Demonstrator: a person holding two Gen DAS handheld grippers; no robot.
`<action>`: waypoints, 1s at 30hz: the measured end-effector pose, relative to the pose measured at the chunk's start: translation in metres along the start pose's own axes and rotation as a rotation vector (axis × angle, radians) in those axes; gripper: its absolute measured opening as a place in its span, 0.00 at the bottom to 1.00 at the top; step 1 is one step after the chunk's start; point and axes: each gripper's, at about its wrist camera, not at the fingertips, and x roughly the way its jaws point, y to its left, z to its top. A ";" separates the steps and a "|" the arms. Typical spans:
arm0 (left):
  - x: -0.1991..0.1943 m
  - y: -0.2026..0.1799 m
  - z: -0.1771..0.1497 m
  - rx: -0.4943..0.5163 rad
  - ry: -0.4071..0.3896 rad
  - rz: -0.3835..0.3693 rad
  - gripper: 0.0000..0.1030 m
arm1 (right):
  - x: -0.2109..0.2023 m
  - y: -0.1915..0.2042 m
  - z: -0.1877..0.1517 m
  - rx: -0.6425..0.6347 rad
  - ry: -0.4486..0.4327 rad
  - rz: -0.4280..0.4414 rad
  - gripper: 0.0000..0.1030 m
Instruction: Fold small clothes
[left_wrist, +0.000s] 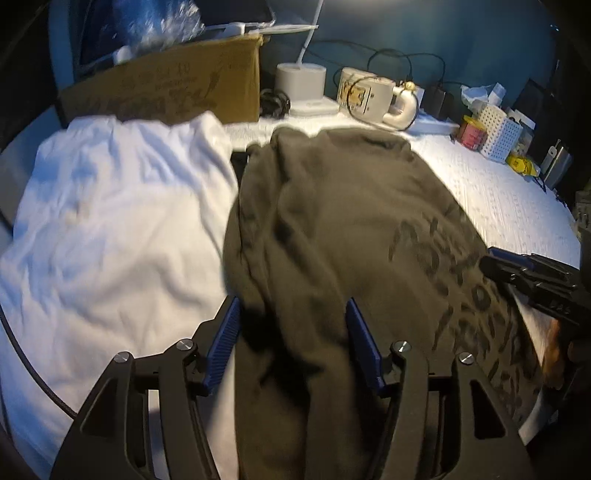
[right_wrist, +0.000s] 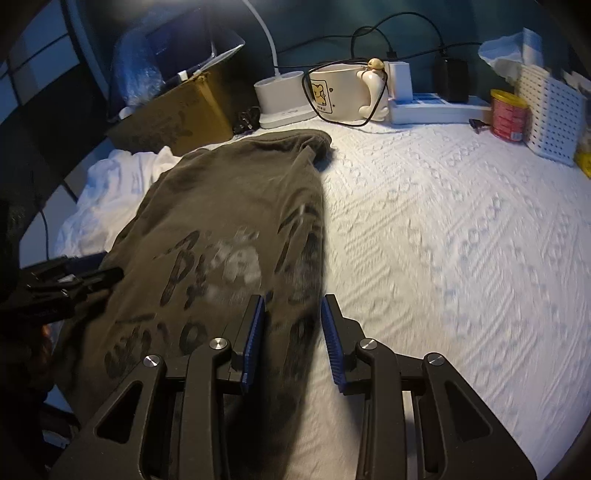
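Observation:
A dark olive shirt (left_wrist: 332, 229) with black lettering lies folded lengthwise on the white textured cover (right_wrist: 443, 240). It also shows in the right wrist view (right_wrist: 221, 221). My left gripper (left_wrist: 293, 317) is open, its blue pads on either side of the shirt's near left edge. My right gripper (right_wrist: 291, 314) is open over the shirt's near right edge. The right gripper shows at the right of the left wrist view (left_wrist: 491, 260), and the left gripper at the left of the right wrist view (right_wrist: 114, 273).
A crumpled white garment (left_wrist: 118, 206) lies left of the shirt. At the back stand a cardboard box (left_wrist: 166, 88), a lamp base (right_wrist: 280, 92), a mug (right_wrist: 343, 96), a power strip (right_wrist: 436, 107), a red can (right_wrist: 508, 114) and a white perforated basket (right_wrist: 550, 110).

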 end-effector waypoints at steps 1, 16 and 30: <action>-0.003 0.000 -0.003 -0.004 -0.008 0.001 0.58 | -0.003 0.002 -0.004 -0.001 0.001 0.017 0.33; -0.035 -0.022 -0.023 0.028 -0.049 0.010 0.58 | -0.028 0.026 -0.040 -0.049 -0.011 0.047 0.22; -0.062 -0.063 -0.029 0.098 -0.085 -0.076 0.73 | -0.058 0.011 -0.067 0.006 0.027 0.022 0.23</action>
